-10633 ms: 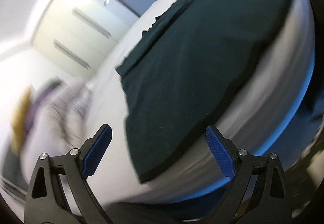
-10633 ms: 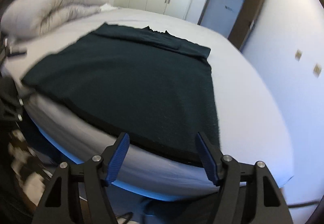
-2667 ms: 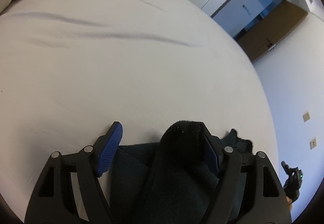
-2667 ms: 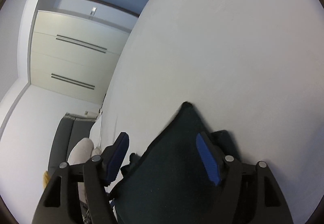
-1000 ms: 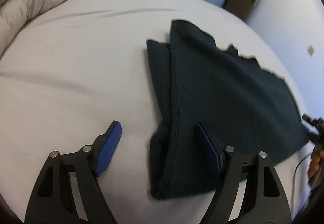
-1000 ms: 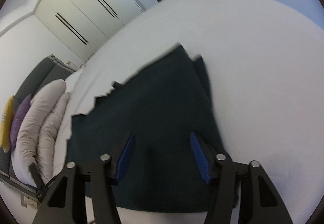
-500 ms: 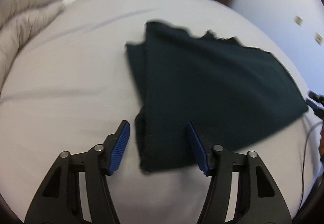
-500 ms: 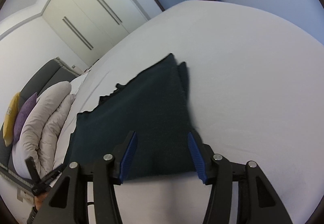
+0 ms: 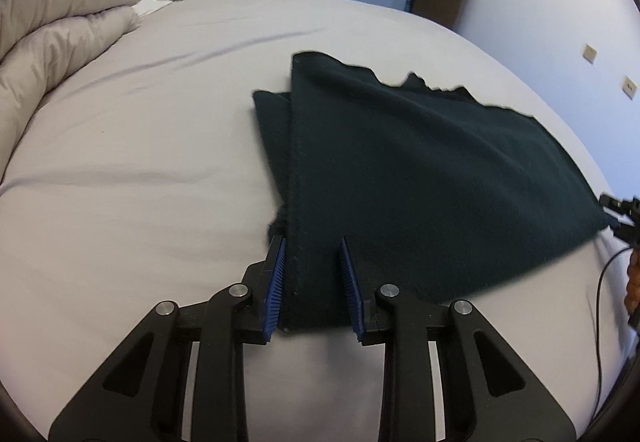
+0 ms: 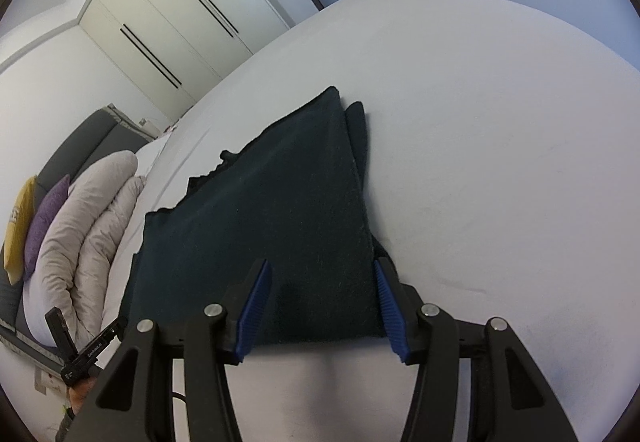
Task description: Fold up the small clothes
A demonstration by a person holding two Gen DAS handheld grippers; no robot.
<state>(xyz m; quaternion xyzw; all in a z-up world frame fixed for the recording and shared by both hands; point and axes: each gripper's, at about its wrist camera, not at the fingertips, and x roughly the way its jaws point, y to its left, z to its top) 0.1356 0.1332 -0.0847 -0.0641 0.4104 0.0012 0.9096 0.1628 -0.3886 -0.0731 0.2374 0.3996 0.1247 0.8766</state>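
Both grippers point down at a dark green cloth [image 9: 420, 170] that lies folded on the white bed [image 9: 140, 162]. Left gripper [image 9: 313, 284] is closing its jaws; the near left corner of the cloth is seen between the blue pads [image 9: 277, 286], which do not press it. Right gripper [image 10: 320, 312] stands half open over the near right corner, holding nothing. Grey duvet [image 9: 60, 26] is piled at the head of the bed, well apart from the cloth.
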